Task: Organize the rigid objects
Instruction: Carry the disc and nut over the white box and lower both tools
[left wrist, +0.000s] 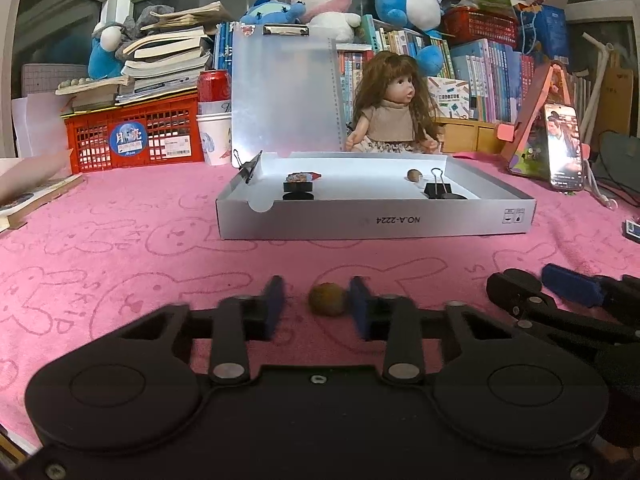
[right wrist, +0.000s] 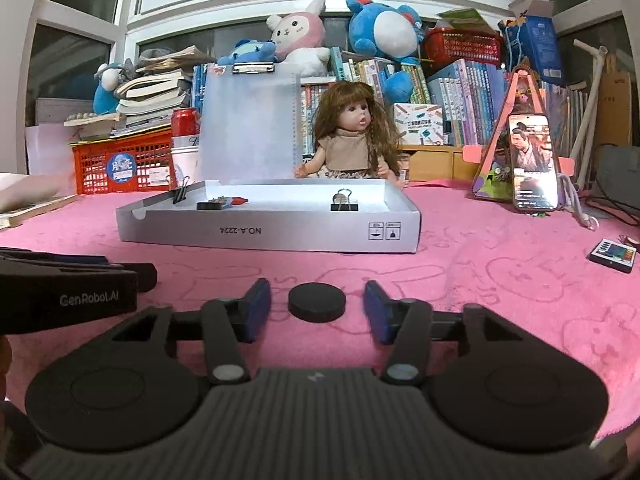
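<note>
**Both grippers straddling small pieces, neither gripped**

Left gripper (left wrist: 318, 307): jaws part-open w/ a gap on the left side; brown nut (left wrist: 327, 299) sits on the pink cloth (left wrist: 120, 260) against the right pad. Right gripper (right wrist: 317, 308): jaws wider, black disc (right wrist: 317, 302) centred between, pads clear of it. Both low and lined up, prob for pickup into the white tray (left wrist: 376, 222) beyond, which already holds clips & bits

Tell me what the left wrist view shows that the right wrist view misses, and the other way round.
Left wrist only: a brown walnut between the left gripper pads, touching only one.
Right wrist only: a black disc between the open right gripper pads, and a small remote on the pink cloth.
Both: the white box, doll and phone.
</note>
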Available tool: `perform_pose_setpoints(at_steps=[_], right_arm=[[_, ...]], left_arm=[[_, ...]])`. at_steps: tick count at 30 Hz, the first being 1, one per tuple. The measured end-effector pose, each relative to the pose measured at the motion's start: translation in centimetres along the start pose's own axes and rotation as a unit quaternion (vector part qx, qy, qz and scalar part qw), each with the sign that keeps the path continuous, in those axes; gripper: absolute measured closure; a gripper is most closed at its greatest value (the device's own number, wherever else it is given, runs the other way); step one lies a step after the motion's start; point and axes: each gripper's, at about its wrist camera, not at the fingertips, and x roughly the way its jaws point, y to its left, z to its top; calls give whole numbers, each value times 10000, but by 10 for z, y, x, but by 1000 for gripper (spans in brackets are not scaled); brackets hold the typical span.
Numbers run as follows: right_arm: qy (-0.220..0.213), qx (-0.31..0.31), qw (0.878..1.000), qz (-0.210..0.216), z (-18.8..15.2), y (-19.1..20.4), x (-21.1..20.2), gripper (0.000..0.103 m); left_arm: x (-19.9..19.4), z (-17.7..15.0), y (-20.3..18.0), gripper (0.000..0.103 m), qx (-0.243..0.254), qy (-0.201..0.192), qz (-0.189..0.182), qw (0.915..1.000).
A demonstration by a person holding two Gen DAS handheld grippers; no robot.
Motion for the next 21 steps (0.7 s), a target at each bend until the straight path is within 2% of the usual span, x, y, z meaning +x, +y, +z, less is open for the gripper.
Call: perform_pose_setpoints(at_steps=[2,11,15,21], right_arm=[[46,-26,10000,64,2,1,-1,67],[134,80,9998,156,13,1,-3,67],[132,120,9997,175,21,1,-2,67],[149,130,9996,191,33,1,0,67]], left_arm=[[-2,1,-1,82,26,23,15,10000],[-11,17,5,82,-124,159,-56,9998],[-7,29,10,82,-324,399,-155,9986],[-5,45,13,82,-303,412,-108,9986]])
